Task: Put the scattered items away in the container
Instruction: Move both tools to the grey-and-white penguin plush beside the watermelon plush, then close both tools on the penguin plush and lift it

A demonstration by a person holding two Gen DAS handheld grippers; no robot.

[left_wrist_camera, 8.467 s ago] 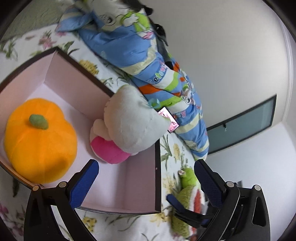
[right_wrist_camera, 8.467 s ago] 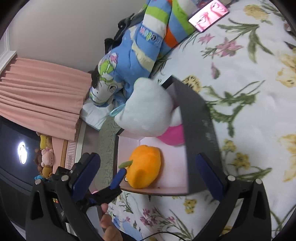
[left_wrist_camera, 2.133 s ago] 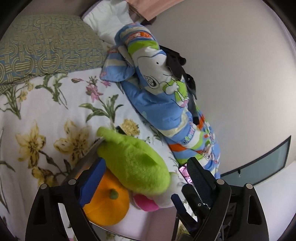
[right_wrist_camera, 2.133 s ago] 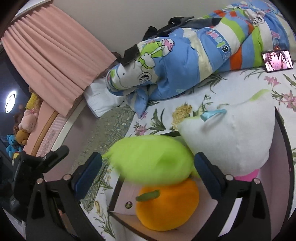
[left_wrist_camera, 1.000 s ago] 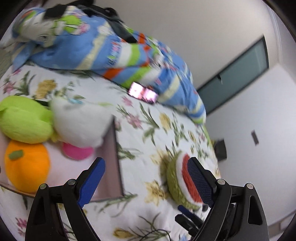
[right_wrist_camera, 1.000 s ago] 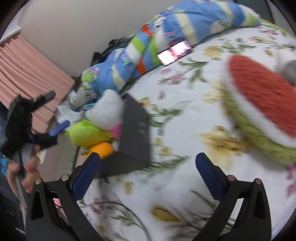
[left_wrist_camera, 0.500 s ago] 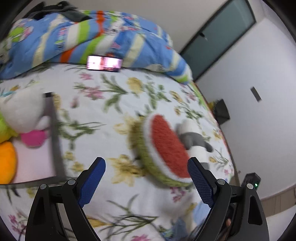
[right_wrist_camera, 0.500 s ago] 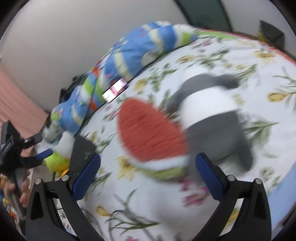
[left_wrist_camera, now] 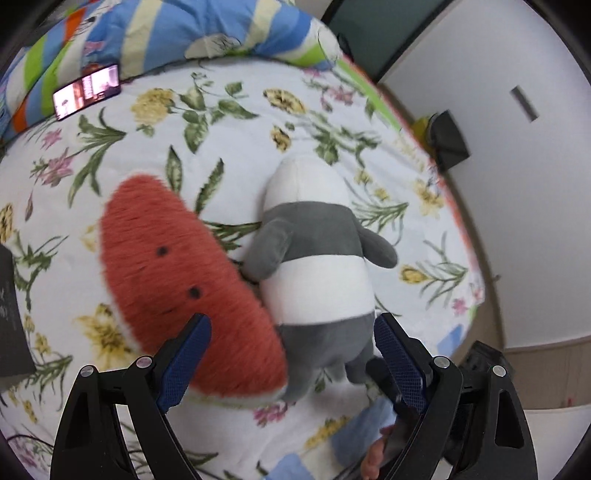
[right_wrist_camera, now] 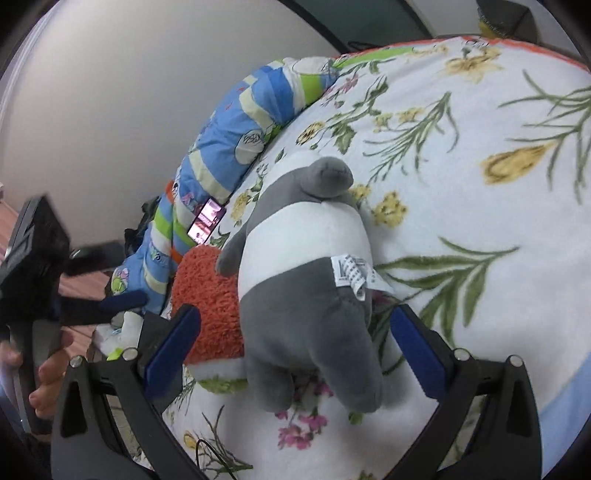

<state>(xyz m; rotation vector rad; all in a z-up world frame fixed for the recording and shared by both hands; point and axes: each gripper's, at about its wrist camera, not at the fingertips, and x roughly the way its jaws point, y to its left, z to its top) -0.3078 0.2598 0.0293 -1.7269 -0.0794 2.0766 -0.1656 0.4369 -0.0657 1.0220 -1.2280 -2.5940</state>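
Between the spread fingers of the left gripper [left_wrist_camera: 291,360], the left wrist view shows two soft toys lying on the flowered bedspread [left_wrist_camera: 240,122]: a plush watermelon slice [left_wrist_camera: 177,284] whose near edge reaches the left finger, and a grey-and-white stuffed animal [left_wrist_camera: 317,258] stretched away from the right finger, its side pressed against the watermelon. The fingers are released and grasp nothing. A dark corner of the container [left_wrist_camera: 9,314] shows far out beyond the left finger, well apart from both toys, and a phone [left_wrist_camera: 86,92] lies far ahead by the striped quilt [left_wrist_camera: 177,33]. In the right wrist view, the right gripper [right_wrist_camera: 291,347] also stands with fingers released, and the stuffed animal [right_wrist_camera: 306,280] lies lengthwise between them with its grey hind end nearest, touched by neither pad; the watermelon slice [right_wrist_camera: 210,302] sits behind the left finger. Beyond that finger the person's hand [right_wrist_camera: 48,373] carries the other gripper. Both grippers seem lined up over the two remaining toys so each can take one, the right one probably the stuffed animal.
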